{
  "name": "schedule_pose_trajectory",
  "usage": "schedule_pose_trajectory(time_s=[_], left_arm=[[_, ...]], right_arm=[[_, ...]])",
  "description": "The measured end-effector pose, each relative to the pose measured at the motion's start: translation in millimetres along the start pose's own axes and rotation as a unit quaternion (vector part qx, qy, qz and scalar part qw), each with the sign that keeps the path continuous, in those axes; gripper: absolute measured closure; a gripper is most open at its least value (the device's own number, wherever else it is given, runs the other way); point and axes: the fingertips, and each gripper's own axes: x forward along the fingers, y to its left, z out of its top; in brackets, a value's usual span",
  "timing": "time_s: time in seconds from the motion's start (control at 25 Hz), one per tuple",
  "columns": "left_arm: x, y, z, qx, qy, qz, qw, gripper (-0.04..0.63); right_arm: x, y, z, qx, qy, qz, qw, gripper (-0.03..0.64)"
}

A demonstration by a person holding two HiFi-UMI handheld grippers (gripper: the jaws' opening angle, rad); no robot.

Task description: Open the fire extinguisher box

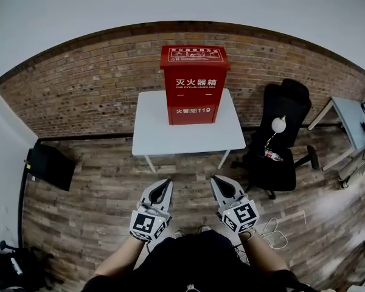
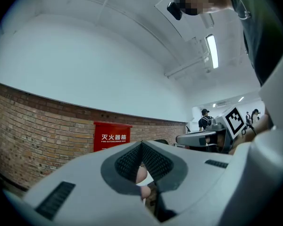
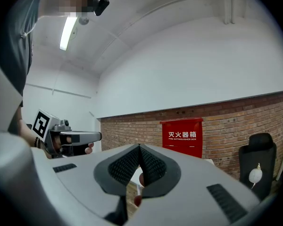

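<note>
Both of our tools, the left gripper (image 1: 167,182) and the right gripper (image 1: 215,179), have their jaws pressed together on nothing. They point level at the red fire extinguisher box (image 1: 194,93), which stands upright at the back edge of the white table (image 1: 170,135), well ahead of them. We judge it stiff, smooth sheet metal, heavy enough to stay put. The front lip of the overhanging lid (image 1: 194,56) looks like the place to catch.

The white counter (image 1: 152,132) stands on the wood floor (image 1: 97,193) against the brick wall (image 1: 79,84), and the red box (image 1: 193,84) sits upright on it at the back edge, about midway along.
</note>
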Motion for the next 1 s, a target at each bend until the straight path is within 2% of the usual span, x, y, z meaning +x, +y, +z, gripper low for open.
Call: schedule_pose_trajectory(time_s=[0.16, 0.28, 0.48, 0.64, 0.88, 1.0], left_arm=[[-5, 13, 0, -0.002, -0.001, -0.006, 1.0000, 0.546], [-7, 25, -2, -0.004, 0.000, -0.010, 0.9999, 0.546], [-2, 41, -8, -0.013, 0.005, -0.015, 0.9998, 0.546], [6, 47, -13, -0.016, 0.009, -0.024, 0.9995, 0.546], [27, 59, -17, -0.024, 0.015, -0.025, 0.9993, 0.546], [45, 68, -16, -0.019, 0.013, -0.022, 0.9995, 0.546]], right_arm=[[13, 10, 0, 0.004, 0.002, 0.005, 1.000, 0.598], [25, 23, -2, -0.004, 0.008, 0.025, 1.000, 0.598], [34, 35, 11, 0.010, -0.037, 0.048, 0.998, 0.598], [40, 34, 14, 0.014, -0.049, 0.055, 0.997, 0.598], [58, 0, 2, 0.011, -0.025, 0.006, 1.000, 0.598], [72, -21, -2, 0.008, -0.015, -0.005, 1.000, 0.598]])
